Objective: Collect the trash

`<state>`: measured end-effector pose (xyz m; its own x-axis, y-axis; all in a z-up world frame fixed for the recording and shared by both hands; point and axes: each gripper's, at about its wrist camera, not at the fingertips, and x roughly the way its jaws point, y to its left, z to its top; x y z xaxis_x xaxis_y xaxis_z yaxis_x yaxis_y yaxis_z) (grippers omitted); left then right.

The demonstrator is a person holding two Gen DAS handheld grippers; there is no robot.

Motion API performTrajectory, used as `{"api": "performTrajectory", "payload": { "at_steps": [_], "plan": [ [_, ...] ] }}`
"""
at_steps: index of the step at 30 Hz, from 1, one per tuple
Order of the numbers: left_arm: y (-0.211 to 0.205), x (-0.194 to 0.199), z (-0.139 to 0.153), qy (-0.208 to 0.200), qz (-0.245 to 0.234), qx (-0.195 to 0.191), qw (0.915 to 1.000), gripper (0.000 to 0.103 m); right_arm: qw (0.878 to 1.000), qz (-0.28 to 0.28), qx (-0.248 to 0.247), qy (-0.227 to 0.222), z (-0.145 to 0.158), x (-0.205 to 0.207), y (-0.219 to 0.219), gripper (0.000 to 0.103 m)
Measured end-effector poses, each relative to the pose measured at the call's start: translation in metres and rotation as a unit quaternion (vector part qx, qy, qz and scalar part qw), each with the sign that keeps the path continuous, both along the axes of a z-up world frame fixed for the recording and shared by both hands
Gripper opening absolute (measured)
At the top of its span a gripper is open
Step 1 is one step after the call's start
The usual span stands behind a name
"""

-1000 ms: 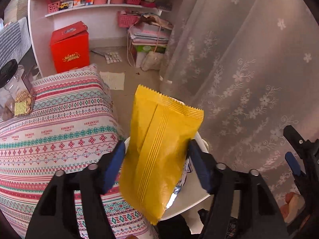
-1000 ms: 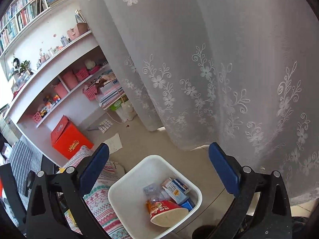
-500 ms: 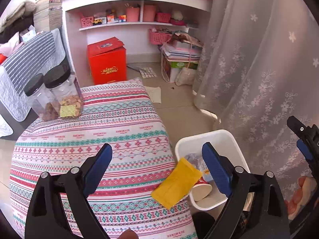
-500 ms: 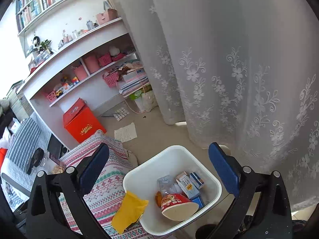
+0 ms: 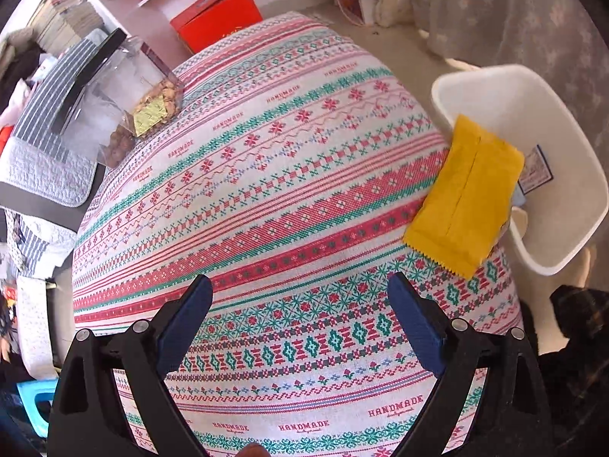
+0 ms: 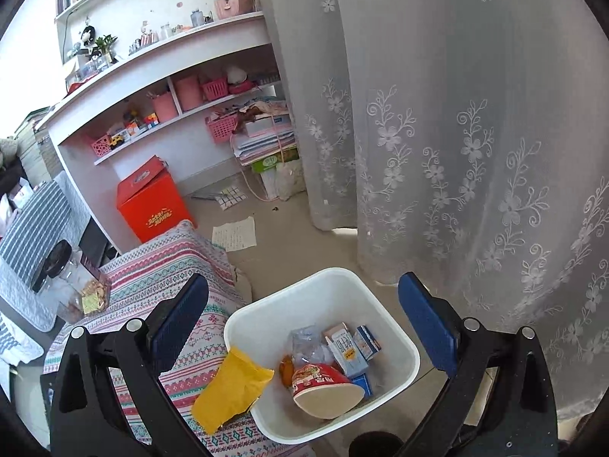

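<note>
A yellow snack packet [image 5: 466,198] lies across the near rim of a white trash bin [image 5: 540,95], half on the patterned tablecloth [image 5: 266,175]. It also shows in the right wrist view [image 6: 228,388], draped over the bin's rim [image 6: 396,327]. The bin holds a red noodle cup [image 6: 327,388], small cartons [image 6: 350,346] and a clear wrapper. My left gripper [image 5: 300,327] is open and empty above the cloth, left of the packet. My right gripper [image 6: 304,327] is open and empty above the bin.
Clear jars with black lids [image 5: 125,87] stand at the table's far left. A red box [image 6: 152,202], white shelves [image 6: 171,61] and stacked papers are behind. A lace curtain [image 6: 456,133] hangs close to the right of the bin. A paper sheet [image 6: 234,234] lies on the floor.
My left gripper opened and let go of the yellow packet, which dropped onto the bin's rim. The left gripper then pulled back over the table. The right gripper tilted slightly.
</note>
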<state>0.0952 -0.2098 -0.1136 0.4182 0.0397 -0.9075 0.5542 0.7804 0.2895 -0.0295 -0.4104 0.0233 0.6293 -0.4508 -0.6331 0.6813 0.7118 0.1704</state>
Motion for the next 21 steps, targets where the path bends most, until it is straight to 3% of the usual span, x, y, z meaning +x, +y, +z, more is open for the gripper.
{"api": "performTrajectory", "payload": {
  "at_steps": [3, 6, 11, 16, 17, 18, 21],
  "plan": [
    [-0.004, -0.012, -0.002, 0.014, -0.027, -0.057, 0.9979, 0.090, 1.000, -0.002, 0.014, -0.003, 0.000, -0.004, -0.008, 0.096],
    [-0.015, -0.020, 0.010, 0.003, -0.064, -0.108, 0.9921, 0.090, 0.999, -0.008, 0.027, -0.016, 0.004, -0.009, -0.016, 0.096],
    [-0.065, -0.013, 0.000, 0.066, -0.112, -0.120, 0.9842, 0.090, 0.999, -0.007, 0.039, -0.021, 0.006, -0.011, -0.022, 0.096],
    [-0.087, 0.008, -0.018, 0.109, -0.096, -0.146, 0.9786, 0.089, 0.999, -0.011, 0.047, -0.020, 0.005, -0.014, -0.031, 0.096],
    [-0.089, 0.009, -0.022, 0.113, -0.097, -0.143, 0.9784, 0.081, 0.998, -0.011, 0.051, -0.020, 0.005, -0.014, -0.033, 0.096],
    [-0.091, 0.008, -0.027, 0.118, -0.100, -0.134, 0.9789, 0.067, 0.998, -0.011, 0.055, -0.020, 0.004, -0.014, -0.035, 0.096],
    [-0.089, 0.002, -0.033, 0.104, -0.105, -0.126, 0.9809, 0.052, 0.997, -0.008, 0.066, -0.025, 0.005, -0.014, -0.037, 0.096]
  ]
}}
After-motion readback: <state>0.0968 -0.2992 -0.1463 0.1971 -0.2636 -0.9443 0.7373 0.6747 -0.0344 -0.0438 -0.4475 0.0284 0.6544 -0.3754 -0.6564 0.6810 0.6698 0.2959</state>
